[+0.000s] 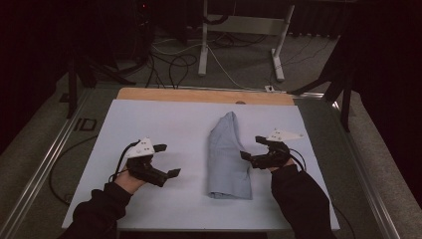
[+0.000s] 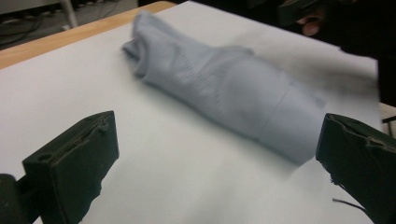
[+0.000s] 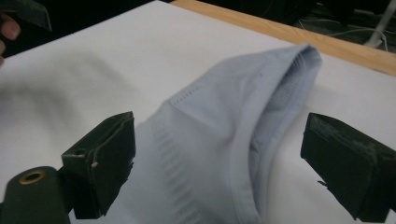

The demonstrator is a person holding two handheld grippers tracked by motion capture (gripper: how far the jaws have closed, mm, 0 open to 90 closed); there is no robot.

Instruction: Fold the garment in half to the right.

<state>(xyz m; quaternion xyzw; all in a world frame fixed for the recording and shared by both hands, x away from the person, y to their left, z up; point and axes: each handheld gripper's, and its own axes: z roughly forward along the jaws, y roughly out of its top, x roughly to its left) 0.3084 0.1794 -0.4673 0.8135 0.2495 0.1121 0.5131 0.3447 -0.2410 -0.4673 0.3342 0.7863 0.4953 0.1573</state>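
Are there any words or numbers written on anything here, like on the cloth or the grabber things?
None: no words, numbers or labels can be read on the folded light-blue cloth, the white sheet, the left gripper or the right gripper.

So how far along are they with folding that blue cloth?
The light blue cloth already lies folded into a narrow strip on the white sheet. Nothing is gripped: the left hand-held gripper and right hand-held gripper are both open beside it. Any further fold remains.
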